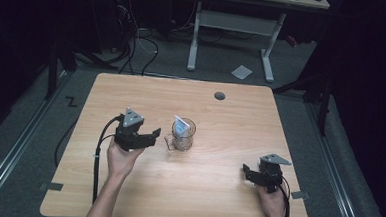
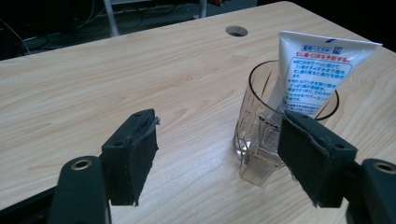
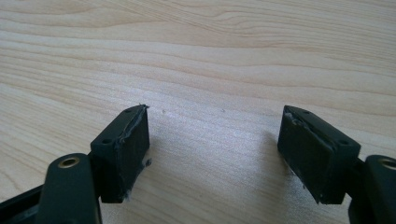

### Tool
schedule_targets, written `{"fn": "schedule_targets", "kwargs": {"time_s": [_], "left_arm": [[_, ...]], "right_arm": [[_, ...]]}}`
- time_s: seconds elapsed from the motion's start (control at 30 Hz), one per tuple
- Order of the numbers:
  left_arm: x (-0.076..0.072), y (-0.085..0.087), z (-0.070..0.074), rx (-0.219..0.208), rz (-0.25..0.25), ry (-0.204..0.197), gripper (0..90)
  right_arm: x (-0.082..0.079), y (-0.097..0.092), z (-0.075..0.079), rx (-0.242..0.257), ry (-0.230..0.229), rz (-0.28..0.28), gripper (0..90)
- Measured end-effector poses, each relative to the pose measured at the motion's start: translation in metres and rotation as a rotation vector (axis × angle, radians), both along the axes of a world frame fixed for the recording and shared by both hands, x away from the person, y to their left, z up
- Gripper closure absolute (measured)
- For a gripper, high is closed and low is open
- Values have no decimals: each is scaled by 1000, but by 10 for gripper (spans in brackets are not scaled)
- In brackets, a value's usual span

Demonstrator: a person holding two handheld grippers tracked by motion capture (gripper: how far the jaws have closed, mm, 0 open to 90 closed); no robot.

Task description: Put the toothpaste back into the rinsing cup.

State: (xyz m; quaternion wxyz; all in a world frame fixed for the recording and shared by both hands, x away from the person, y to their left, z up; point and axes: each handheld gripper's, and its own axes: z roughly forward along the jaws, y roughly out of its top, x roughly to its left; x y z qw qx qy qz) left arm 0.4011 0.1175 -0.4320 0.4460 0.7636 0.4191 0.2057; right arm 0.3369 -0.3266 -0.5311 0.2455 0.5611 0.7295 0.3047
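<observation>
In the high view, the glass mug with an upright toothpaste tube stands near the table centre, just at 3 o'clock of the left gripper; the right gripper rests well apart at 5 o'clock. The left gripper view shows wide jaws, the mug's handle facing them and the tube's print. The right gripper view shows wide jaws over bare wood. The left looks better placed to reach.

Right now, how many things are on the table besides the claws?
2. A glass mug stands mid-table, just right of the open left claw. A tube stands inside the mug, leaning on its rim. The right claw is open over bare wood.
</observation>
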Motion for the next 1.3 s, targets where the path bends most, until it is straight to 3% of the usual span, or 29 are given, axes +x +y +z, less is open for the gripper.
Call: {"fn": "schedule_targets", "kwargs": {"time_s": [0.5,1.3], "left_arm": [[-7,19,-2,-29,40,-7,289],[-18,46,-2,-42,91,-13,295]], "right_arm": [[0,0,0,0,0,0,250],[0,0,0,0,0,0,249]]}}
